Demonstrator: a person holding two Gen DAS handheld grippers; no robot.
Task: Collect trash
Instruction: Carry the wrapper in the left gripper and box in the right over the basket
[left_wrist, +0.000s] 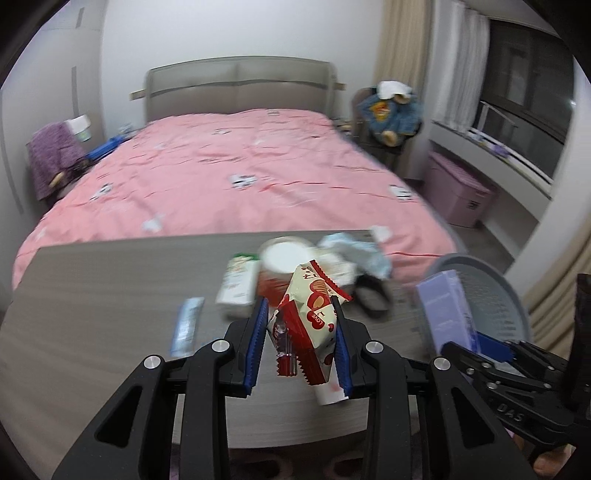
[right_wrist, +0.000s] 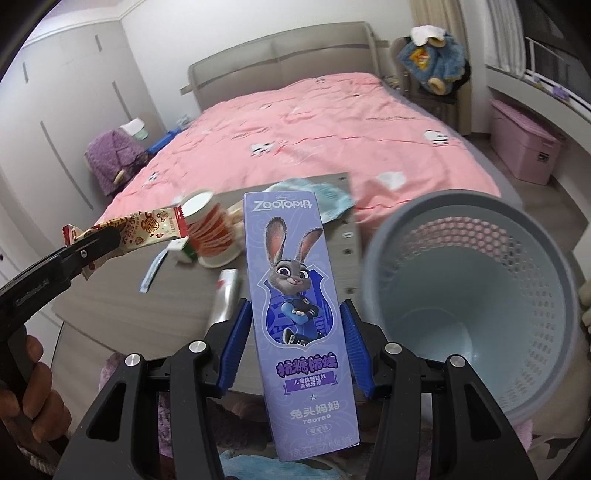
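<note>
the left gripper (left_wrist: 301, 332) is clamped on a red-and-cream snack wrapper (left_wrist: 310, 317); the right gripper (right_wrist: 295, 339) grips a tall purple toothpaste box (right_wrist: 295, 295). at right, the grey mesh plastic bin (right_wrist: 554, 295) looks empty. a paper cup (right_wrist: 210, 236), small carton (left_wrist: 238, 280) and blue sachet (left_wrist: 186, 325) are left on the grey wooden table (left_wrist: 110, 295).

Basket (right_wrist: 476, 295) mouth open, unobstructed; cup (right_wrist: 212, 236) and wrappers crowd table (left_wrist: 92, 295) centre.

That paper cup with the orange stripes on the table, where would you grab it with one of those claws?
The paper cup lies tipped on its side, white base showing. Grip across its ribbed middle, coming from above, jaws either side of the round wall. A milk carton crowds one side, so a level approach looks tight. Both grippers are full now.
</note>
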